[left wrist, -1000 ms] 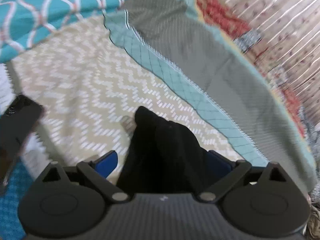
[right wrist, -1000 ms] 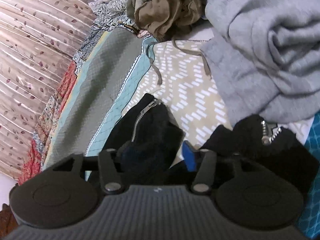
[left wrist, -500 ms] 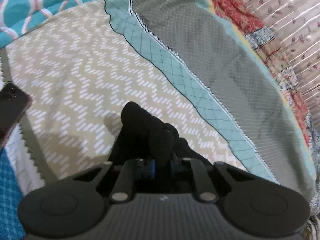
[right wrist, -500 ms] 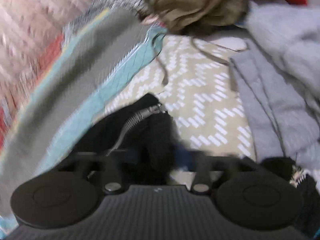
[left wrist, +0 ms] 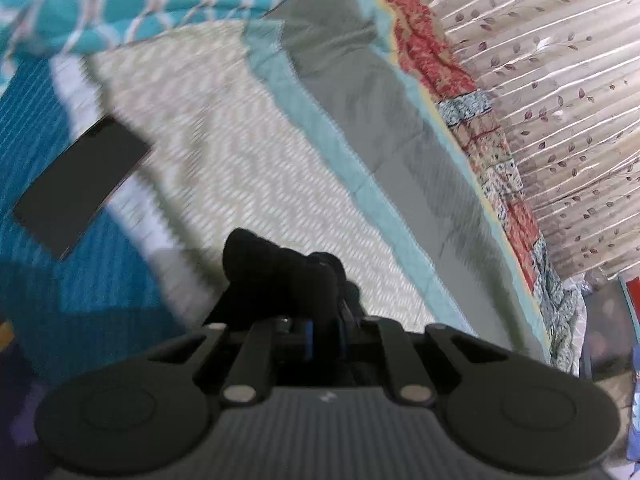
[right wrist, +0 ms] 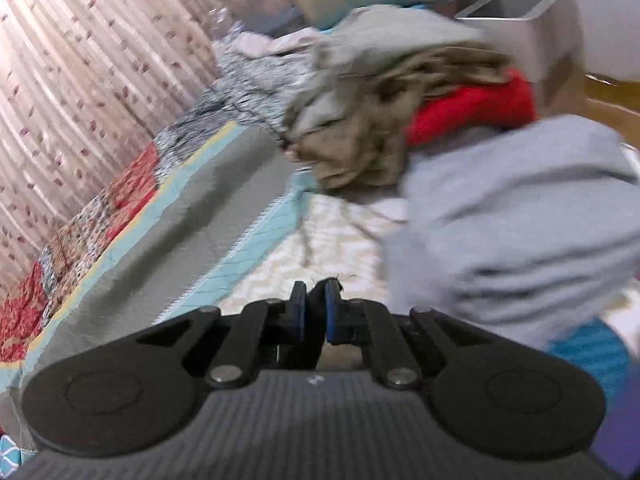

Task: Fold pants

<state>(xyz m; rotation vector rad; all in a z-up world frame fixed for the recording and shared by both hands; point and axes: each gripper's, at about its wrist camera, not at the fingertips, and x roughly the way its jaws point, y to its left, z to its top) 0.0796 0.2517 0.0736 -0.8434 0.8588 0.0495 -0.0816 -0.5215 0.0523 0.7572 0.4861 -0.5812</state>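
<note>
The main risk is a lopsided lift: the left gripper (left wrist: 324, 330) has its jaws clamped on a bunched wad of the black pants (left wrist: 280, 272), but the right gripper (right wrist: 314, 312), whose jaws have just been closing, stands nearly shut with no black cloth plainly between its blue pads (right wrist: 298, 312), so that end may have slipped free and the fold would skew. The pants bulge toward 12 o'clock from the left jaws over the beige zigzag bedspread (left wrist: 224, 152), a dark phone (left wrist: 80, 188) at 10 o'clock. Both grippers tilt downward, the right facing the grey hoodie (right wrist: 520, 216) at 2 o'clock.
</note>
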